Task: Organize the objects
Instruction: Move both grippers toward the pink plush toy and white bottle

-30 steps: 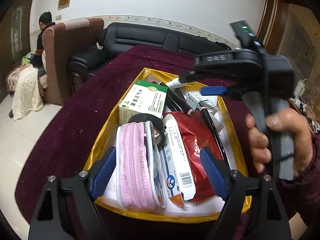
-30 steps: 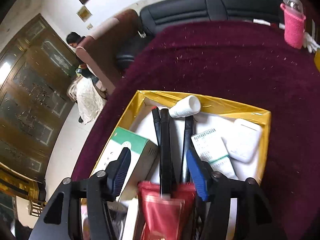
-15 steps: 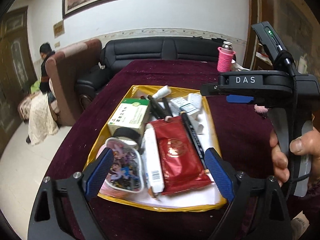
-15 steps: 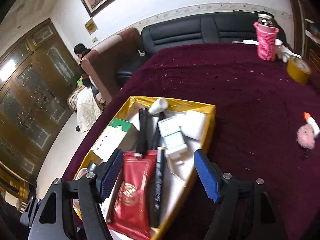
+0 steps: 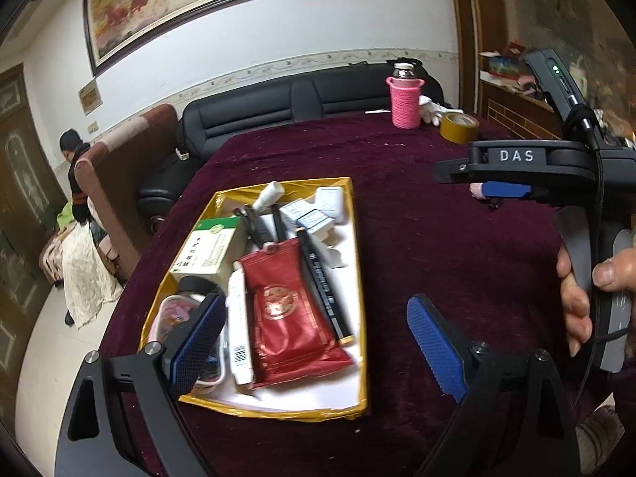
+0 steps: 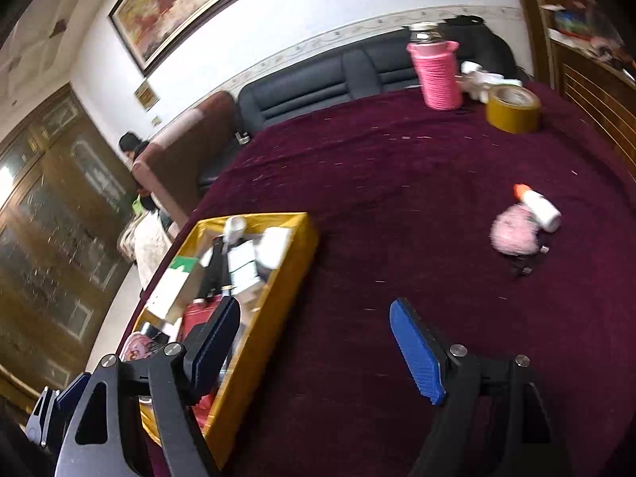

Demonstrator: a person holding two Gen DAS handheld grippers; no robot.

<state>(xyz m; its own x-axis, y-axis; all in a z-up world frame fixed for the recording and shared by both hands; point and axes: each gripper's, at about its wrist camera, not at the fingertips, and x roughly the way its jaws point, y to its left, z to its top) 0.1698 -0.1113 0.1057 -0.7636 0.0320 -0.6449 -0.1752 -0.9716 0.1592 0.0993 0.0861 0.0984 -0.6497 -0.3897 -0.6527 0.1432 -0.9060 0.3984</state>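
A gold tray (image 5: 359, 286) on the maroon table holds a red packet (image 5: 284, 310), a green-white box (image 5: 206, 248), black pens (image 5: 322, 284), small white boxes and a pink case. The tray also shows in the right wrist view (image 6: 274, 318). My left gripper (image 5: 314, 344) is open and empty above the tray's near right corner. My right gripper (image 6: 314, 342) is open and empty over bare cloth right of the tray; its body shows in the left wrist view (image 5: 528, 171). A pink fluffy ball (image 6: 512, 234) and a white glue bottle (image 6: 540, 206) lie on the cloth to the right.
A pink-sleeved bottle (image 6: 435, 71), a yellow tape roll (image 6: 512, 109) and white gloves (image 6: 481, 77) stand at the table's far edge. A black sofa (image 5: 286, 103) lies behind the table. A person (image 5: 75, 183) sits at the left.
Both grippers have pulled back and up from the tray and swung right. The pink case is now lying in the tray. The right gripper now faces the loose items on the cloth.
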